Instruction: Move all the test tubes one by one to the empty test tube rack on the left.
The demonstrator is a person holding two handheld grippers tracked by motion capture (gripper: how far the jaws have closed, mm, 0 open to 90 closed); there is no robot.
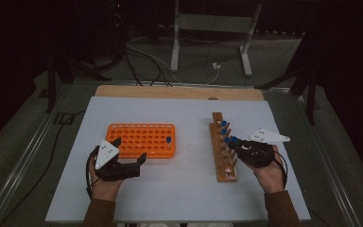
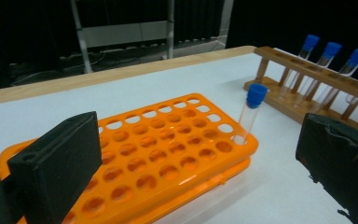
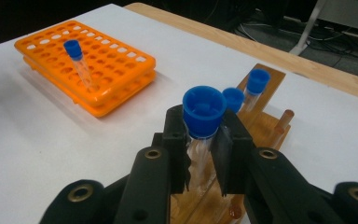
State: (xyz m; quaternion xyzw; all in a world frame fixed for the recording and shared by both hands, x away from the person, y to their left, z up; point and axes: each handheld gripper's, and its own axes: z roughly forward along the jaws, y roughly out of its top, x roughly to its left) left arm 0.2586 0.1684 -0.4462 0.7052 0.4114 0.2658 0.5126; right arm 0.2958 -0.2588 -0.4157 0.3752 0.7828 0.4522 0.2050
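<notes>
My right gripper is shut on a clear test tube with a blue cap, gripping it just under the cap over the wooden tube rack. The high view has this gripper at the wooden rack's middle. Two more blue-capped tubes stand in the rack behind the held one. An orange many-holed rack lies to the left, with one blue-capped tube upright in a corner hole. My left gripper rests open at that rack's near edge, nothing between its jaws.
A white sheet covers the table, with a wooden strip along its far edge. Beyond the table are a metal stand and floor cables. Bare sheet lies between the two racks and in front of them.
</notes>
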